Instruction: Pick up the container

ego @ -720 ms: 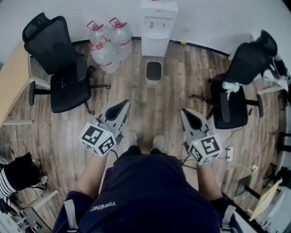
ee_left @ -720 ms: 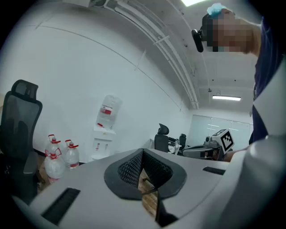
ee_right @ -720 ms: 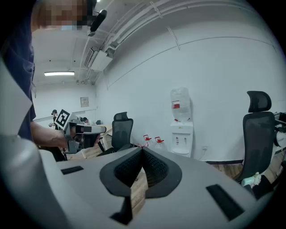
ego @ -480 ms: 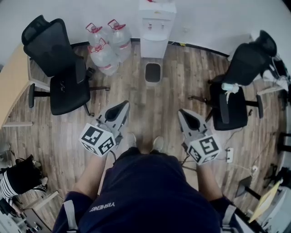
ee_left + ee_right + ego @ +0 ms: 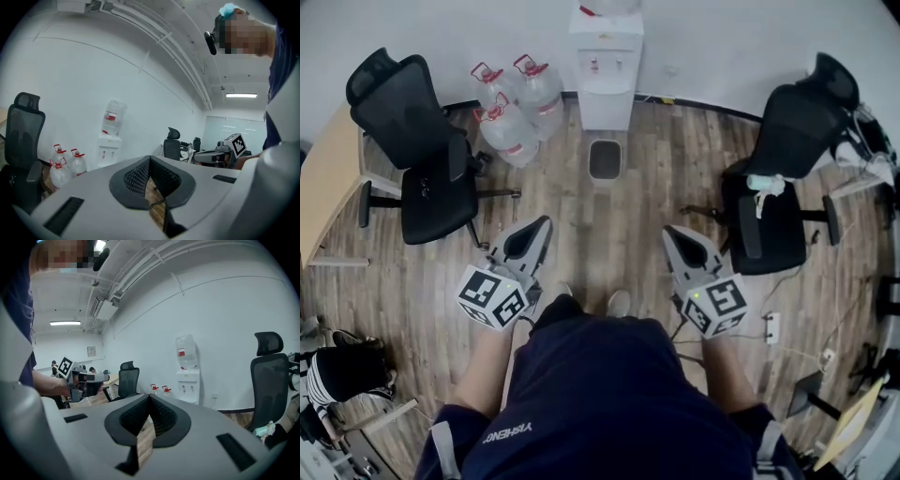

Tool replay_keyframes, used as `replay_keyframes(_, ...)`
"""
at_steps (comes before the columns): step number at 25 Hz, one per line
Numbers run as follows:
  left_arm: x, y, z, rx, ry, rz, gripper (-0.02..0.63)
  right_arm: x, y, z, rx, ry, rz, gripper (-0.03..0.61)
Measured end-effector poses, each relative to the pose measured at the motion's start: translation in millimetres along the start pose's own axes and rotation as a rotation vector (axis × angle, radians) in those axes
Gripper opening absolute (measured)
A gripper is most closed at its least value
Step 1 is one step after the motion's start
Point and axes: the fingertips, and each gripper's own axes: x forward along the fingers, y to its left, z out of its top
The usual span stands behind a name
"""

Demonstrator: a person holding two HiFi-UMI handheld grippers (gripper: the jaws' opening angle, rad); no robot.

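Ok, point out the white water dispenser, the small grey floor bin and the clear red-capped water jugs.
White water dispenser (image 5: 606, 75): head view, front panel.
Small grey floor bin (image 5: 605, 159): head view, dark inside.
Clear red-capped water jugs (image 5: 511, 131): head view, nearest jug's body.

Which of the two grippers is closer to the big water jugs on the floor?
Left. The left gripper is held on the same side as the water jugs, short of them; the right gripper is farther right, nearer the black chair there.
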Motion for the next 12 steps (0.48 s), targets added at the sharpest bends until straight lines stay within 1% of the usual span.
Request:
replay_keyframes(6, 13.2, -24.2, -11.8, -0.012, 0.012, 0.015, 0.023, -24.7, -29.1, -20.0, 0.013, 0.019, -0.009, 0.015)
replay_keyframes(9, 22.7, -24.1, -12.6, -0.025, 0.017, 0.020, 0.023, -27.0, -40.3, -24.5, 0.028, 0.031, -0.012, 0.015)
replay_keyframes(12, 40.3, -22.1, -17.2, -0.035, 0.030, 0.013, 0.023, -20.6, -52.0, -26.4, 0.018, 0.044, -0.012, 0.015)
